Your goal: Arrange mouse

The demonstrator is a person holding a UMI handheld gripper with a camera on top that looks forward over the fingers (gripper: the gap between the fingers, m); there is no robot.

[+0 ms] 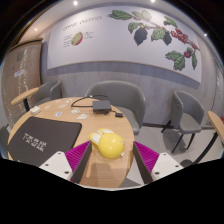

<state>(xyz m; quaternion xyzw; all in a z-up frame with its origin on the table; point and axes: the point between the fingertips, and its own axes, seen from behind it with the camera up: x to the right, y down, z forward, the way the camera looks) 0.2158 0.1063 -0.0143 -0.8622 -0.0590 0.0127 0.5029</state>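
Single view riding on the gripper (108, 165), facing forward along its fingers, low and close over the surface (70, 125), chairs (118, 97) and wall (110, 35) beyond
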